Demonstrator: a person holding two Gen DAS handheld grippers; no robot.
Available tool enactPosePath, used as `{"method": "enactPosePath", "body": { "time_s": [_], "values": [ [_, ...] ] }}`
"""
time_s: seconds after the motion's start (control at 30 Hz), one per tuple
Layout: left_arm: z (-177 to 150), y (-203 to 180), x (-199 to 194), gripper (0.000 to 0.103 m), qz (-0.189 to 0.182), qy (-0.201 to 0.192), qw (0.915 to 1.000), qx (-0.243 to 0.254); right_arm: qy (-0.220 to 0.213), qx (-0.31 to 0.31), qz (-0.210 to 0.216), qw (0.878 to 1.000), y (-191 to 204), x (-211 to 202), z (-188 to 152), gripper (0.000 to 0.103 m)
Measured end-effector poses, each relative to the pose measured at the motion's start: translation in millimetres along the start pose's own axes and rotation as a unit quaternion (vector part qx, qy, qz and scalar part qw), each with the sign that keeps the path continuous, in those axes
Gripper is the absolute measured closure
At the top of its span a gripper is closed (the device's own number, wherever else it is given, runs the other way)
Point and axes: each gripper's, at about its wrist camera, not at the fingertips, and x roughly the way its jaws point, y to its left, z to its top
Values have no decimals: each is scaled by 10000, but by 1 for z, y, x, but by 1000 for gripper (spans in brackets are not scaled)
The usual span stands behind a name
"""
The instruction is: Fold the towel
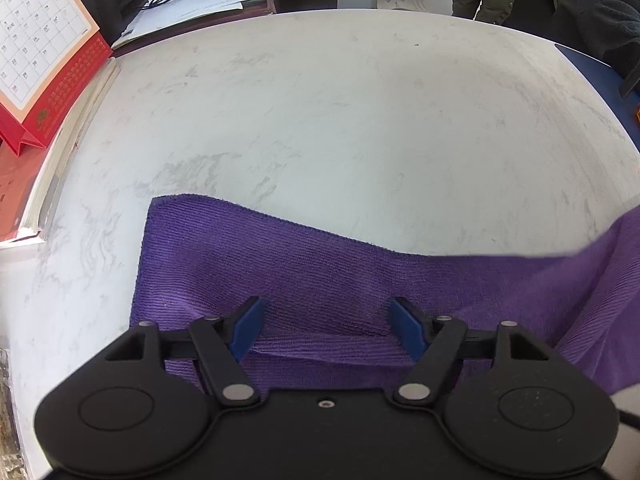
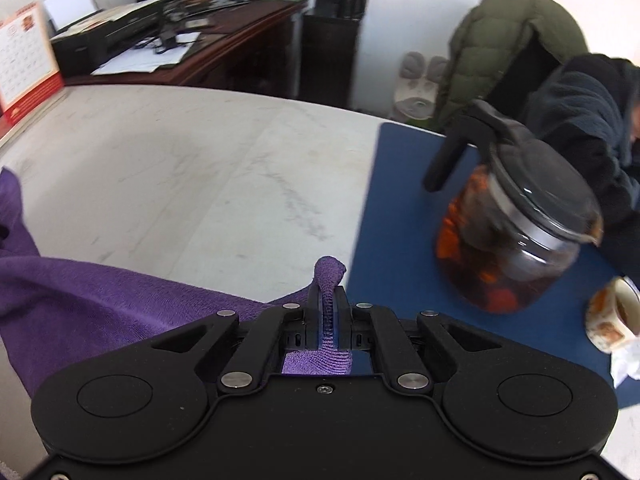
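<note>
A purple towel (image 1: pixel 320 264) lies on the white marble table (image 1: pixel 320 100), its far left corner flat and its right side lifted off the surface. My left gripper (image 1: pixel 329 320) hangs over the towel's near edge, its blue pads (image 1: pixel 250 326) wide apart; a low ridge of cloth lies between them. In the right wrist view my right gripper (image 2: pixel 329 300) is shut on a towel corner (image 2: pixel 330 270), which pokes out past the fingertips. The rest of the towel (image 2: pixel 100 300) trails off to the left.
A red desk calendar (image 1: pixel 36 52) and a stack of books (image 1: pixel 60 160) stand along the table's left edge. To the right, a blue mat (image 2: pixel 400 220) carries a glass teapot (image 2: pixel 512 232) and a cup (image 2: pixel 612 316). A person in dark clothes (image 2: pixel 592 120) sits beyond it.
</note>
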Motion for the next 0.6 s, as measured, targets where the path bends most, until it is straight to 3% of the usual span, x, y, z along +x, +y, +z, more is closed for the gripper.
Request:
{"method": "enactPosePath", "body": {
  "time_s": [0.23, 0.6],
  "values": [
    [-2, 2, -1, 31, -6, -12, 10000, 18, -84, 284, -120, 9995, -10, -4, -10, 99],
    [4, 20, 3, 27, 165, -73, 9997, -133, -219, 1, -129, 9997, 2, 37, 6, 99]
  ]
}}
